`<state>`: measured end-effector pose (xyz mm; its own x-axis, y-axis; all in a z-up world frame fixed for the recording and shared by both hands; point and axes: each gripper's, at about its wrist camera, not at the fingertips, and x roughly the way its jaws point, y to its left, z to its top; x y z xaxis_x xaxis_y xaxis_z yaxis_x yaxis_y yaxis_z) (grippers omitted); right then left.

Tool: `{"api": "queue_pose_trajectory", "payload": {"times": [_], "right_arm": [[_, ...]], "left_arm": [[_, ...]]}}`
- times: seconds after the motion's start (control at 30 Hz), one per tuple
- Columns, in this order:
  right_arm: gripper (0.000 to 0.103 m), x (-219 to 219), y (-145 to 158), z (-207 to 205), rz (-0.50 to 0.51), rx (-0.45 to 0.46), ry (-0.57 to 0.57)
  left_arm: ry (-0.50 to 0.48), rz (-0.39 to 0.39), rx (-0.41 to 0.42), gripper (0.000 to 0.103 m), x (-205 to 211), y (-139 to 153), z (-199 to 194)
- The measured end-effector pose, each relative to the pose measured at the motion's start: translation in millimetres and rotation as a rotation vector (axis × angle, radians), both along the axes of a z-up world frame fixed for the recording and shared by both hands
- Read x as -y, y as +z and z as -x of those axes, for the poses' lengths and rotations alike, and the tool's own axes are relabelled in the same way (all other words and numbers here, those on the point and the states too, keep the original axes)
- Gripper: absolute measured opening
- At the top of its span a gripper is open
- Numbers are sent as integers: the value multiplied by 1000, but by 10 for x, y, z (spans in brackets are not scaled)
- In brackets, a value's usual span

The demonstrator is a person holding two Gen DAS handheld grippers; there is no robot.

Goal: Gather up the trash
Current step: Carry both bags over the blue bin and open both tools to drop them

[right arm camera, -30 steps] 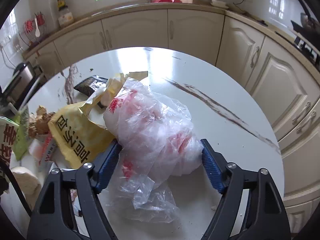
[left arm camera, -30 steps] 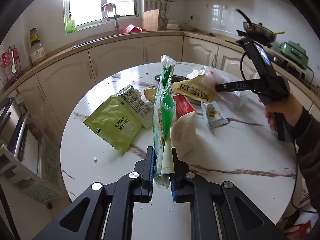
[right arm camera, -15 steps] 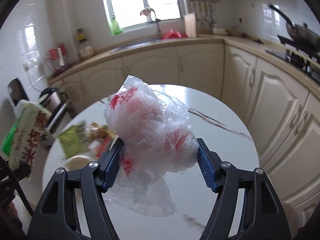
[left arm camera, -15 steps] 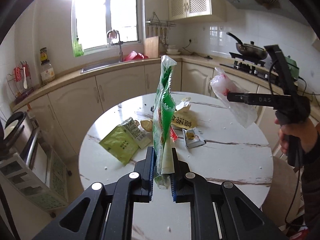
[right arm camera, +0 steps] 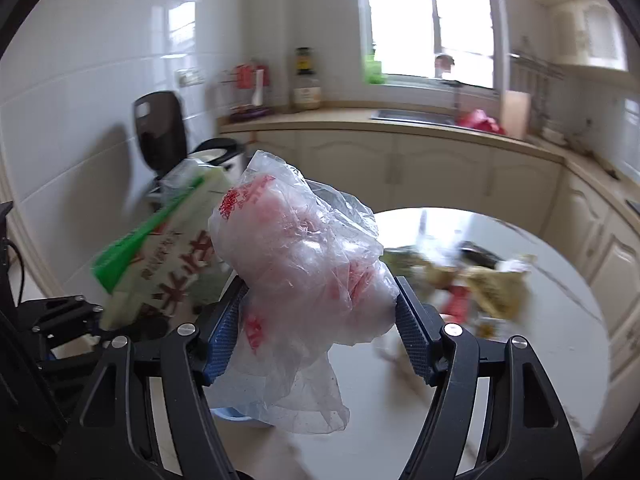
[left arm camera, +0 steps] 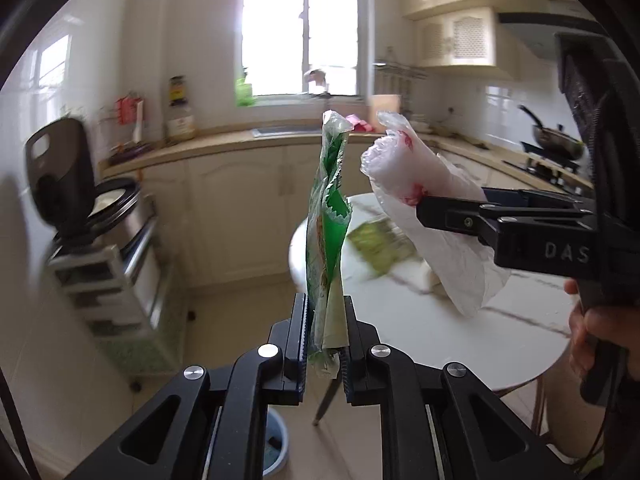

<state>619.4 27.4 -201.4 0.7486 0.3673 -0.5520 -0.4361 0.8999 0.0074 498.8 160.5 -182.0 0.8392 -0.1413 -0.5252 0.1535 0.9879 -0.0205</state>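
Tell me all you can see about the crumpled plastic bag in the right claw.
The plastic bag is thin, see-through film with red printing, crumpled into a loose ball. The right claw holds it in the air, one blue pad pressing on each side. A loose flap hangs below the pads. It is lifted clear of the round table and touches nothing else.

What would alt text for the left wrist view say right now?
The left gripper pinches a tall green wrapper upright, held above the floor beside a round white table. At right, the right gripper grips a crumpled clear plastic bag with red print. A blue bucket sits on the floor below.
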Motion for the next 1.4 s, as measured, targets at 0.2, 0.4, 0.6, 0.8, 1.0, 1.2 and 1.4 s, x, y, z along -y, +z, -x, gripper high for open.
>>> {"api": "queue_pose_trajectory", "payload": {"times": [0.2, 0.4, 0.6, 0.8, 1.0, 1.2, 1.4], "right_arm": [[68, -1170, -504, 5, 48, -38, 114], [68, -1807, -1322, -290, 122, -135, 132], [68, -1966, -2118, -731, 192, -252, 104], [68, -1955, -2682, -1083, 250, -319, 75], [68, -1960, -3053, -1332, 230, -387, 56], [69, -2102, -3290, -1452, 184, -450, 70], [79, -2188, -3142, -1349, 172, -402, 72]], "left_arm": [[150, 26, -132, 10, -902, -536, 231], [226, 64, -325, 10, -1396, -1312, 191], [210, 120, -497, 10, -1507, -2100, -102], [182, 138, -593, 17, -1380, -2514, -408], [196, 183, -584, 52, -1481, -2536, -550], [254, 247, -561, 59, -1838, -2511, -564], [300, 245, -546, 59, -1981, -2419, -485]]}}
